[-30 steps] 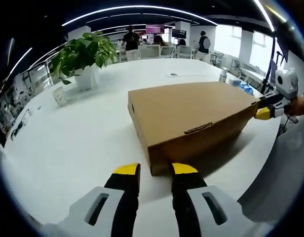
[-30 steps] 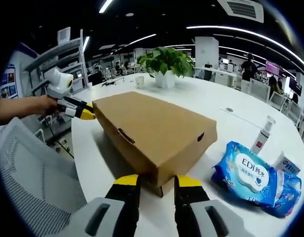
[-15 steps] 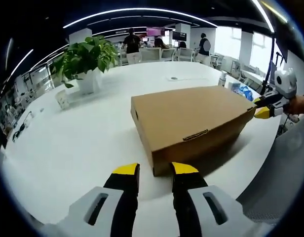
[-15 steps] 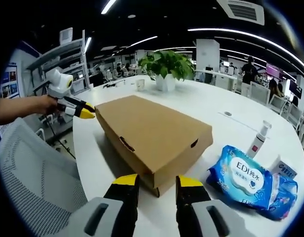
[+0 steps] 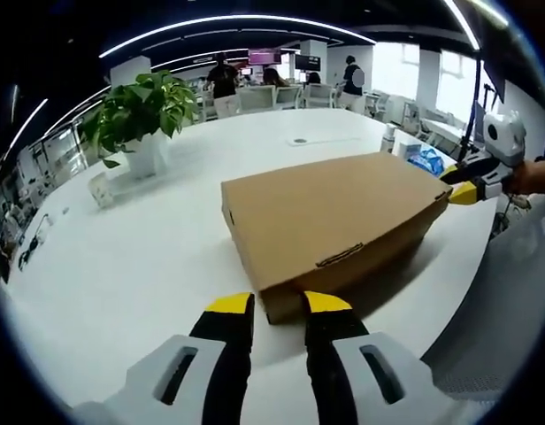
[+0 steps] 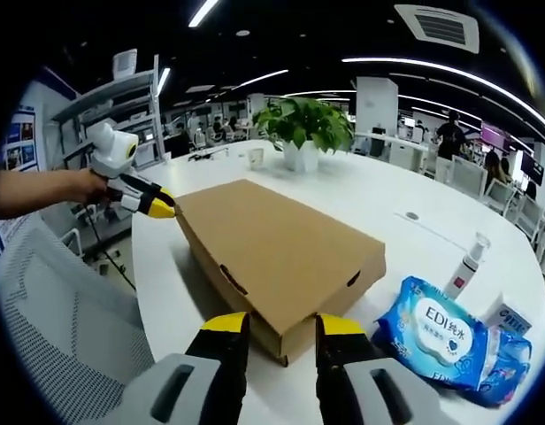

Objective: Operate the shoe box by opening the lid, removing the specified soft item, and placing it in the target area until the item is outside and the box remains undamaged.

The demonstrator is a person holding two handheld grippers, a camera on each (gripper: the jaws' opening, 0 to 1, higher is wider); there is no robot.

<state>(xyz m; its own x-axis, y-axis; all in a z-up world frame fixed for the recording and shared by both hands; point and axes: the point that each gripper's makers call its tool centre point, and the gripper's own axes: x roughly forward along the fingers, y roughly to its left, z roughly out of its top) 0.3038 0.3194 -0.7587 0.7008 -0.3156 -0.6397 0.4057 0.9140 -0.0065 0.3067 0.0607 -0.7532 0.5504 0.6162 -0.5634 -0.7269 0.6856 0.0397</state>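
Both tools, left [image 5: 277, 305] and right [image 6: 275, 326], jaws slightly parted.

potted plant [image 6: 301, 127], wipes pack [image 6: 449, 329], spray bottle [image 6: 468, 265]

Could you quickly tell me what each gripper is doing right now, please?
Left gripper: open, empty, jaws at a corner of the shoe box.
Right gripper: open, empty, at the opposite corner.

Shoe box [image 6: 281, 252] on table [image 5: 122, 266], wipes pack [image 6: 449, 335] apparently just beside.
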